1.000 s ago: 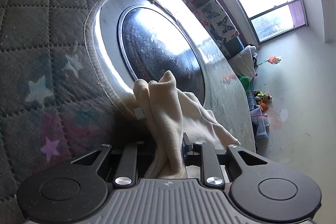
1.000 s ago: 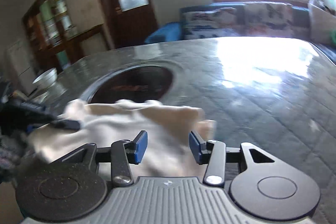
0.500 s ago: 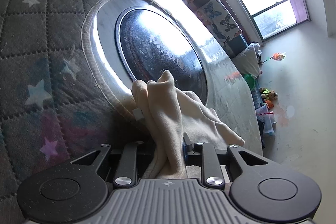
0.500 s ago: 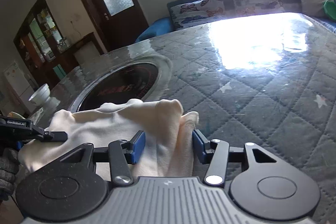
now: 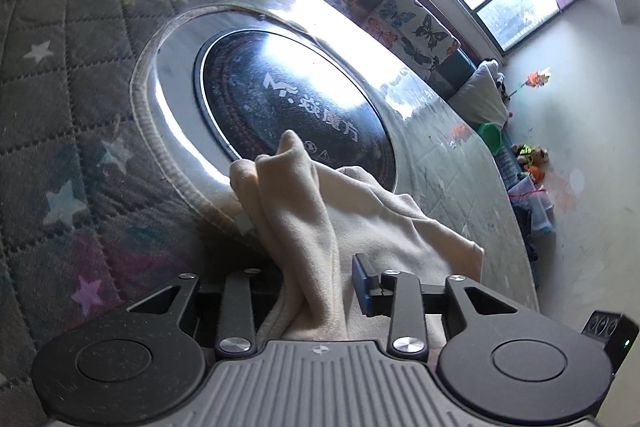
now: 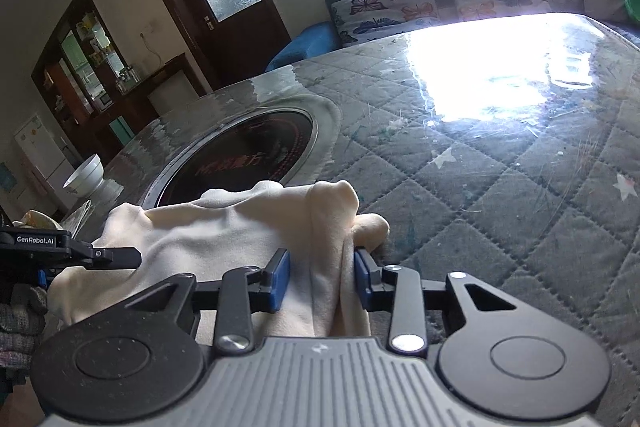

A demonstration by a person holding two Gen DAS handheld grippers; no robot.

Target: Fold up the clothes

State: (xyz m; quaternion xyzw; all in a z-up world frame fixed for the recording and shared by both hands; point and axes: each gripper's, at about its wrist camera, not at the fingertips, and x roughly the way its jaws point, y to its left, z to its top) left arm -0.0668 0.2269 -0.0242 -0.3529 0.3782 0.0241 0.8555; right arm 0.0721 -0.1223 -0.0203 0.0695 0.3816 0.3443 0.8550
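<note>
A cream cloth (image 5: 304,211) lies bunched on the quilted table cover (image 5: 60,99), at the near rim of a round black cooktop (image 5: 288,99). An upright fold of it stands between the jaws of my left gripper (image 5: 320,283). Those jaws are opening, and the blue right pad (image 5: 362,285) stands clear of the fabric. In the right wrist view the same cloth (image 6: 224,231) runs leftward to the left gripper's fingers (image 6: 108,255). My right gripper (image 6: 320,279) is closing, and both blue pads touch a thick fold at the cloth's right end.
The cooktop (image 6: 240,159) is set into the table (image 6: 500,187), with sun glare beyond. A white bowl (image 6: 86,173) stands at the far left edge. A sofa with butterfly cushions (image 6: 440,3) runs behind the table. A gloved hand (image 6: 20,311) shows at the left.
The left gripper's jaws have widened, so the right pad now stands off the cloth. The right gripper has come over the cloth's end and its jaws have narrowed onto the fold.
</note>
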